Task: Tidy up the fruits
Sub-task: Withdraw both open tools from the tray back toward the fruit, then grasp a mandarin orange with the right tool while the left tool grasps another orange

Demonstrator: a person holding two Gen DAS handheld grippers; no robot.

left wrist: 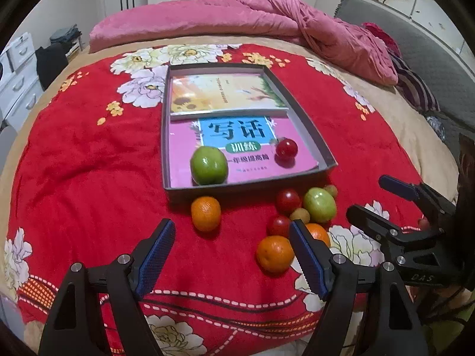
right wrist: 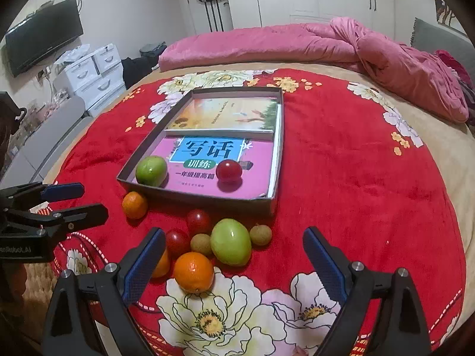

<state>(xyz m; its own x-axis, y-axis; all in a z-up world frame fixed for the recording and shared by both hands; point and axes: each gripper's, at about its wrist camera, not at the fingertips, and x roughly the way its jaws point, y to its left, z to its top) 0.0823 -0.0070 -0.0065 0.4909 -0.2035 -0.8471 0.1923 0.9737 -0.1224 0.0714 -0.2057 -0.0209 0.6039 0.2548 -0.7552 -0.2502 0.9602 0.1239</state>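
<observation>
A wide bed fills both views, covered by a red plush blanket with white flower prints, with a rumpled pink quilt heaped along its far side. In the middle of the blanket lies a shallow grey cardboard box tray lined with two picture books. Inside the tray, on the pink book at its near end, rest a green apple toward the left corner and a small red round fruit toward the right, well apart from each other.

The left tool hangs above the blanket with its blue-padded jaws spread wide and nothing between them. The right tool also stands wide apart over the loose fruit, clamping nothing.

In front of the tray, a second green apple lies in a cluster. Touching or just beside it are an orange mandarin, a second mandarin partly hidden behind the right tool's left finger, two more red round fruits and two small tan longan-like fruits. A third mandarin sits alone, just before the tray's near wall.
</observation>
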